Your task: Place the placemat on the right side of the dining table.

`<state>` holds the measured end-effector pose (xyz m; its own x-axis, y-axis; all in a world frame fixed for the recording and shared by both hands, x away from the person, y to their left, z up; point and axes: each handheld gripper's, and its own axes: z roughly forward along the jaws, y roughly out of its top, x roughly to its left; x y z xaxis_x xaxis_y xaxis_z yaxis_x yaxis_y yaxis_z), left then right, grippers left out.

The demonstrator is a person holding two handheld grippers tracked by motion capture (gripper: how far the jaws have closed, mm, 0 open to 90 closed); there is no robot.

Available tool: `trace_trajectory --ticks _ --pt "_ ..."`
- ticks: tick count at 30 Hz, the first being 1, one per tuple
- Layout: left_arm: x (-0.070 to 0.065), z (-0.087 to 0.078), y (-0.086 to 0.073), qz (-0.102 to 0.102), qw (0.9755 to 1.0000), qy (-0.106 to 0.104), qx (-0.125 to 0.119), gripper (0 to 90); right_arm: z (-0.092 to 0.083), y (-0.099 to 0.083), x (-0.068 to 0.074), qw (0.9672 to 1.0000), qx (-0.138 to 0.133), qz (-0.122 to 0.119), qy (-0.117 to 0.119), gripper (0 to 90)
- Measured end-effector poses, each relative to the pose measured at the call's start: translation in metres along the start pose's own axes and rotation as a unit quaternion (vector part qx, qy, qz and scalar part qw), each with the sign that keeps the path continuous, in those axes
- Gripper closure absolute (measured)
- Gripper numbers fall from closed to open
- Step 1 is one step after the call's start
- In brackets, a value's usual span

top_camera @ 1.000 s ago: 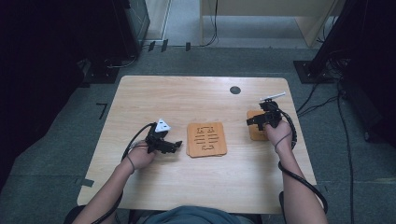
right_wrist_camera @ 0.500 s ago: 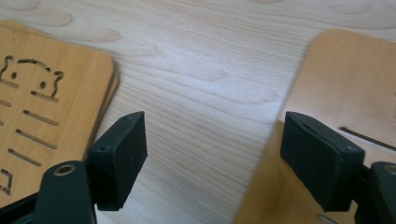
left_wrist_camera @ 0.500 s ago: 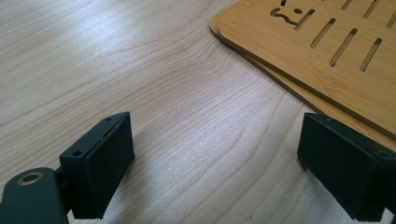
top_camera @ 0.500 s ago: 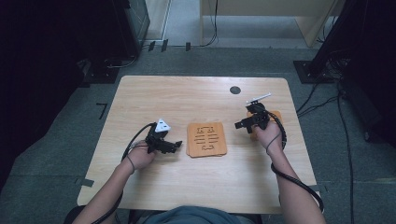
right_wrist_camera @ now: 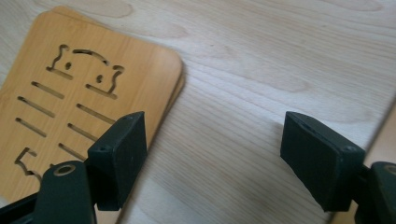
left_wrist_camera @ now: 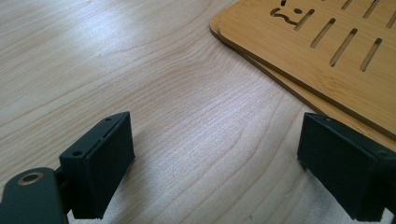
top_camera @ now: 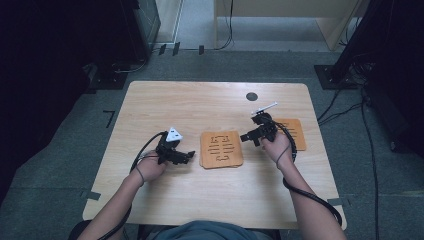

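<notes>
I am holding my left tool (top_camera: 188,155) low over the worktop (top_camera: 150,107), its jaws spread with nothing between them, just left of the slotted wooden boards (top_camera: 221,149). In the left gripper view these are lying as two stacked boards (left_wrist_camera: 322,51) with cut-out slots. I am holding my right tool (top_camera: 244,138) just right of that stack, jaws likewise spread and empty, over bare wood. Another wooden board (top_camera: 292,133) is lying farther right, partly under my right hand (top_camera: 276,146). A dark round spot (top_camera: 251,96) is showing near the worktop's far edge.
</notes>
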<state>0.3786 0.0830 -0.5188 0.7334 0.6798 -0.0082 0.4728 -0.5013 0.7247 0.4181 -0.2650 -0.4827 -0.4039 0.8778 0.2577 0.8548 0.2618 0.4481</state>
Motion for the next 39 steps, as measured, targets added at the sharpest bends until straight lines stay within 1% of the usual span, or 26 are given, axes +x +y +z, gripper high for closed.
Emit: trace_trajectory --ticks 4,7,9,13,17,20,23,24,26,28,31,32,35,37,38,39 --pt "0.0 0.0 0.0 0.0 1.0 0.0 0.0 10.0 0.004 0.0 0.007 1.0 0.006 -0.005 0.005 22.8" --pt "0.0 0.0 0.0 0.0 1.0 0.0 0.0 10.0 0.007 0.0 0.012 0.9998 0.008 -0.014 0.007 22.8" --pt "0.0 0.0 0.0 0.0 1.0 0.0 0.0 10.0 0.008 0.0 0.014 0.9998 0.012 -0.014 0.008 22.8" --pt "0.0 0.0 0.0 0.0 1.0 0.0 0.0 10.0 0.012 -0.001 0.017 0.9996 0.016 -0.024 0.009 22.8" --pt "0.0 0.0 0.0 0.0 1.0 0.0 0.0 10.0 0.013 -0.001 0.018 0.9995 0.017 -0.024 0.01 22.1" --pt "0.0 0.0 0.0 0.0 1.0 0.0 0.0 9.9 0.014 -0.001 0.019 0.9994 0.016 -0.03 0.01 19.6" --pt "0.0 0.0 0.0 0.0 1.0 0.0 0.0 10.0 0.016 -0.002 0.021 0.999 0.013 -0.041 0.012 14.6" --pt "0.0 0.0 0.0 0.0 1.0 0.0 0.0 10.0 0.017 -0.002 0.022 0.9987 0.013 -0.049 0.01 14.1" --pt "0.0 0.0 0.0 0.0 1.0 0.0 0.0 9.9 0.018 -0.003 0.025 0.9978 0.016 -0.065 -0.002 14.0" --pt "0.0 0.0 0.0 0.0 1.0 0.0 0.0 10.0 0.019 -0.004 0.028 0.9961 0.017 -0.086 -0.01 13.4" --pt "0.0 0.0 0.0 0.0 1.0 0.0 0.0 10.0 0.022 -0.006 0.032 0.9933 0.02 -0.112 -0.017 9.0" --pt "0.0 0.0 0.0 0.0 1.0 0.0 0.0 9.9 0.023 -0.007 0.034 0.9918 0.023 -0.125 -0.019 6.6" --pt "0.0 0.0 0.0 0.0 1.0 0.0 0.0 10.0 0.025 -0.008 0.036 0.9909 0.023 -0.131 -0.019 1.1" --pt "0.0 0.0 0.0 0.0 1.0 0.0 0.0 10.0 0.026 -0.01 0.037 0.9902 0.023 -0.136 -0.019 0.0" --pt "0.0 0.0 0.0 0.0 1.0 0.0 0.0 10.0 0.026 -0.012 0.037 0.9911 0.015 -0.131 -0.018 0.0" --pt "0.0 0.0 0.0 0.0 1.0 0.0 0.0 10.0 0.025 -0.014 0.036 0.991 0.008 -0.132 -0.018 0.0"
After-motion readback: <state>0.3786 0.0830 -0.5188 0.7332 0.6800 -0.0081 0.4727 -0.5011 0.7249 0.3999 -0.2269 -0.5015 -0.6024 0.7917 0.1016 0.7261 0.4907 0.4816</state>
